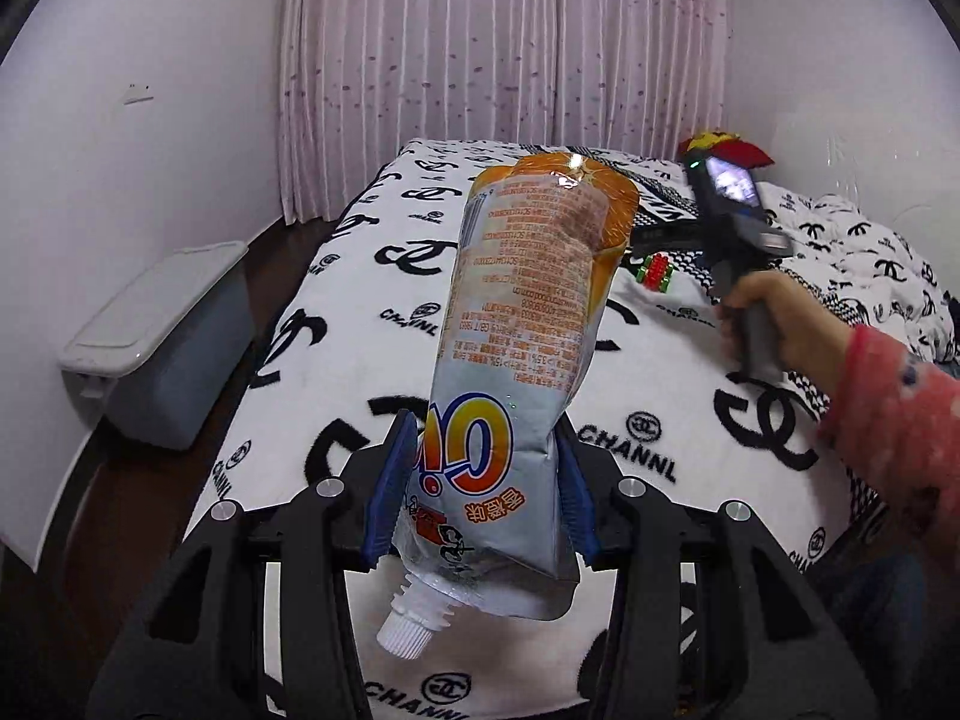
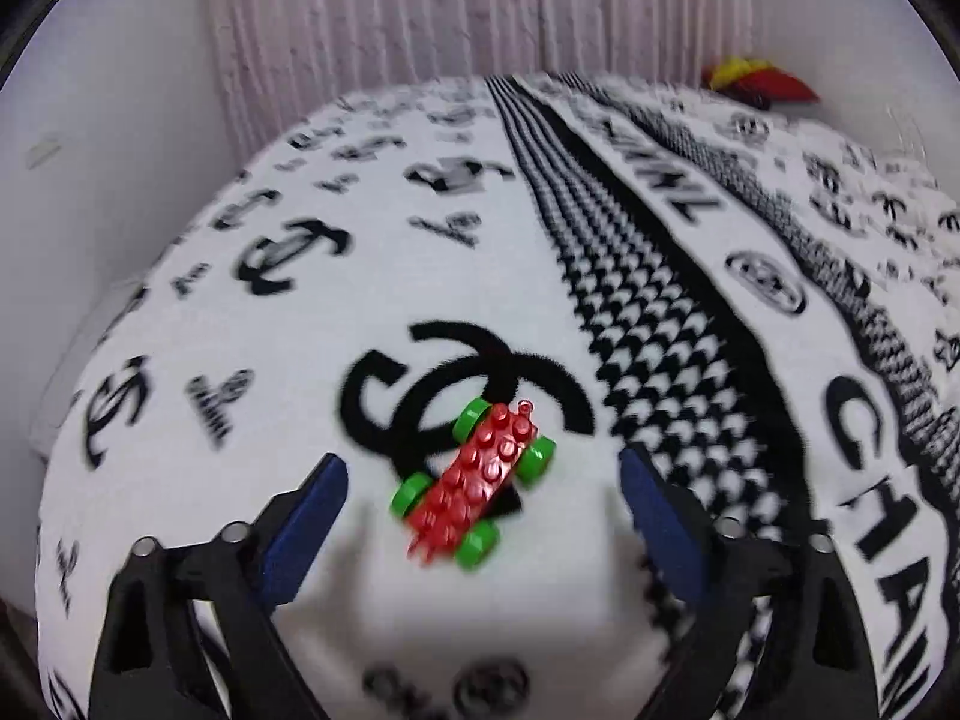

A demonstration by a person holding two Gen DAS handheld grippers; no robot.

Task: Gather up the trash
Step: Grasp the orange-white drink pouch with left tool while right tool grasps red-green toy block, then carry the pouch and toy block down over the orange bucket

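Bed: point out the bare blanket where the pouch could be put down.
The widest free patch of blanket lies between the bed's left edge and the pouch shut in the left gripper. Blanket near the curtain is bare too. It is crowded on the right: the toy car lies between the open right gripper fingers.

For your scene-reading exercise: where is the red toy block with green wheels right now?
The red toy block with green wheels lies on the patterned blanket, between the open fingers of the right claw and untouched; in the left wrist view it is right of the held drink pouch.
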